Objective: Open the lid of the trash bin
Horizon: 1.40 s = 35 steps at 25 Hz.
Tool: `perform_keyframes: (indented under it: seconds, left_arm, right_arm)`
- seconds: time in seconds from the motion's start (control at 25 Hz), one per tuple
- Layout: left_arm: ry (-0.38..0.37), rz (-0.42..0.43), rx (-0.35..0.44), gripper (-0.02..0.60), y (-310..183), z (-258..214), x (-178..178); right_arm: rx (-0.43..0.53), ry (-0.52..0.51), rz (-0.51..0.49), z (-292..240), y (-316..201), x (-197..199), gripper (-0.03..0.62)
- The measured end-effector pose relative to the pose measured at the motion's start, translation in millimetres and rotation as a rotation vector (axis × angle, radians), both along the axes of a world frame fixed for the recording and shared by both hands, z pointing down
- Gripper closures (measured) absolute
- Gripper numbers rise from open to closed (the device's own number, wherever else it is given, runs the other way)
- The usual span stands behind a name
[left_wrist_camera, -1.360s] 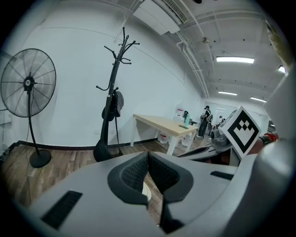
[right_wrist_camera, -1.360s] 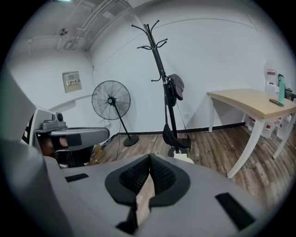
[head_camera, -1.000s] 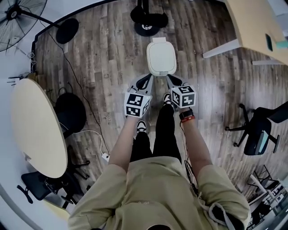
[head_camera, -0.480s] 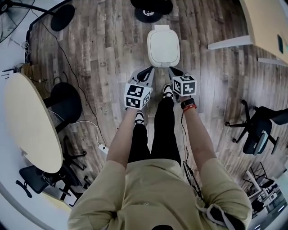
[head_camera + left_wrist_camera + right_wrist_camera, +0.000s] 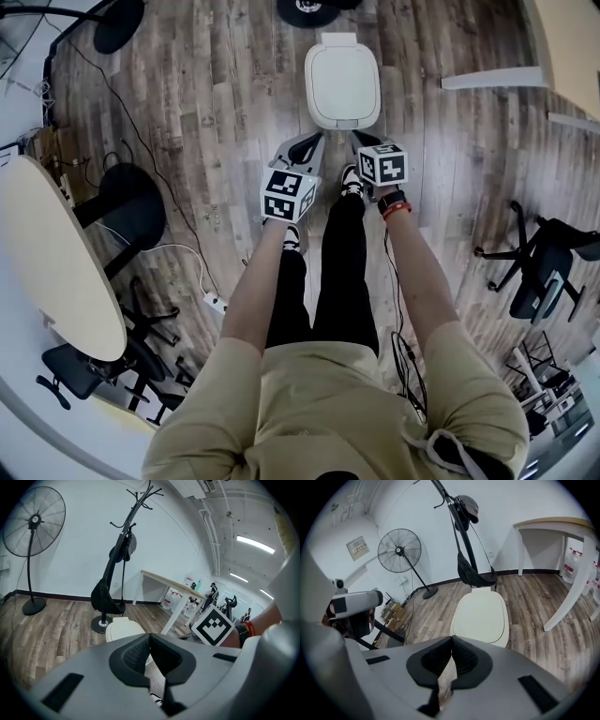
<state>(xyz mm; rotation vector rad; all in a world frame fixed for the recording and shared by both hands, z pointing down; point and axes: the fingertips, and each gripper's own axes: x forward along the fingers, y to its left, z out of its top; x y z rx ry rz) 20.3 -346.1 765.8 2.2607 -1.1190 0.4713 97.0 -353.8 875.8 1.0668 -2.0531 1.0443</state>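
The floor (image 5: 216, 103) is of grey-brown wooden planks. At the left stands a round pale table (image 5: 52, 272), with a black chair (image 5: 131, 211) just beside it and a white power strip (image 5: 216, 303) lying near. A black office chair (image 5: 544, 277) is at the far right. Along the white wall stand a pedestal fan (image 5: 399, 550) and a coat stand (image 5: 457, 517) with a dark bag (image 5: 474, 576) hanging on it. To the right of them is a desk (image 5: 553, 524) with white legs.

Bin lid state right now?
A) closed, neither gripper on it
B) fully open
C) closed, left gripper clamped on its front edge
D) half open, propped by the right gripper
A: in the head view the trash bin lid lies flat and closed, while the left gripper and right gripper both have their jaws together on nothing and appear to be short of the bin.
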Motion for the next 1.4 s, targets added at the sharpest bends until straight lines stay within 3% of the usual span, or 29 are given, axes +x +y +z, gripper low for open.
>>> perform_keyframes:
  seconds: [0.76,1.4]
  left_arm:
    - [-0.009,0.047,-0.037,0.557,-24.9,104.7,3.9]
    - [0.011,0.011,-0.066,0.557,-28.0,123.9,-10.1]
  right_arm:
    - [-0.107,0.060,0.025,114.8,-29.0,0.0,0.580]
    - [-0.193,0.057,0.050,147.8,-24.9,-7.3,0.580]
